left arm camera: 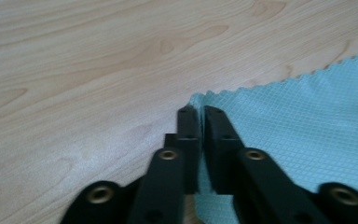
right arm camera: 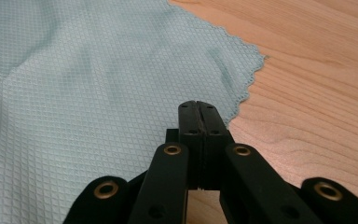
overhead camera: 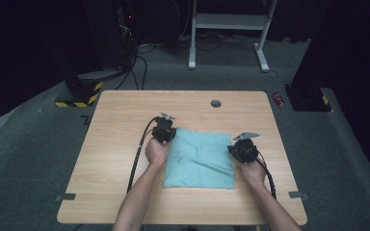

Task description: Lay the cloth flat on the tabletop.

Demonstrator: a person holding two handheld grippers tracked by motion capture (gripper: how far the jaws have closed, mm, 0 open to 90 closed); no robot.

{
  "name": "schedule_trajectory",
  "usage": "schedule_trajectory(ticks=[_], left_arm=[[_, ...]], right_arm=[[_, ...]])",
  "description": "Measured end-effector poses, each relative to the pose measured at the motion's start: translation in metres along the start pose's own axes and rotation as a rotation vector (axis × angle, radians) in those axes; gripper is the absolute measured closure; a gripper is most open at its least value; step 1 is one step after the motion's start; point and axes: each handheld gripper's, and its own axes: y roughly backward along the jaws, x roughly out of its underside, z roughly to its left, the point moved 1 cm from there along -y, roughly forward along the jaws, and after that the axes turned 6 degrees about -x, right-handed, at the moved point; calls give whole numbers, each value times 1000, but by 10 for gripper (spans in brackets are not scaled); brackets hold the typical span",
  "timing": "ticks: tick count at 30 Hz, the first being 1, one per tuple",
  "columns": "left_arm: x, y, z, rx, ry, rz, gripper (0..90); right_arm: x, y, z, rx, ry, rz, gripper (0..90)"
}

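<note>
**Two grippers pinch a soft teal cloth at its far corner and right edge**

The left gripper has its jaws nearly together, with the far left corner of a teal microfibre cloth caught between the pads. The right gripper is pressed closed on the cloth's right edge, a little short of the scalloped far corner. From above, the left gripper and the right gripper sit at opposite sides of the cloth, which lies spread almost flat in the middle of the wooden table. The cloth looks thin, light and limp, with a waffle weave offering some grip. It will likely sag and fold when lifted, so corners and hems seem the best holds.
</note>
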Motion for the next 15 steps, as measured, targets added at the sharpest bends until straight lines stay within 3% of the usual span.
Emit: schedule_trajectory(ticks=[2,5,10,13,15], left_arm=[[2,1,1,6,6,3,686],[8,10,0,28,15,-22,629],[24,29,-7,54,-22,-30,566],[41,41,-11,72,-40,-30,535],[52,48,-13,73,-57,-28,520]], right_arm=[[-1,2,2,-6,6,-8,849],[-1,7,8,-20,20,-18,819],[4,5,9,-11,27,0,764],[7,1,5,-14,-6,15,768],[8,1,5,-8,2,10,801]])
